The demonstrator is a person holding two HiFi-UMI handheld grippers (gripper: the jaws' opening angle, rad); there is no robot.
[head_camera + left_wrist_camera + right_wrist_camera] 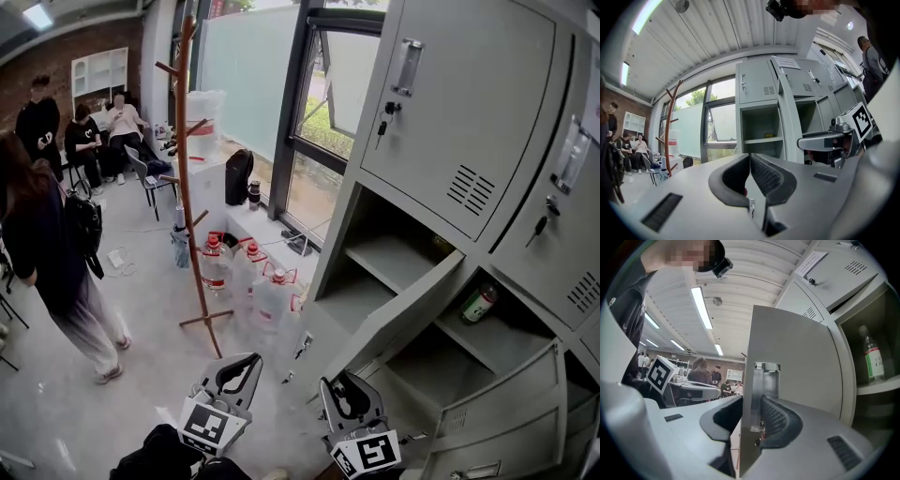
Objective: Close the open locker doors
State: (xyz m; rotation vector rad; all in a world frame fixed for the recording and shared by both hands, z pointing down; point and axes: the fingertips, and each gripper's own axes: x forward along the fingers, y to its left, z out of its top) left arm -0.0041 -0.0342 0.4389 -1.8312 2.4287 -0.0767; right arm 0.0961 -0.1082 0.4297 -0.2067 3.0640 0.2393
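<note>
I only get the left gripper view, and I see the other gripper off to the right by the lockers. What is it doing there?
Observer: The right gripper view shows the right gripper with the edge of an open locker door between its jaws.
Operator: Anything stored nearby?
Observer: A bottle with a green label stands on a shelf beside that door.
Operator: Any more doors open?
Observer: The head view shows a second open door, lower and further right.
</note>
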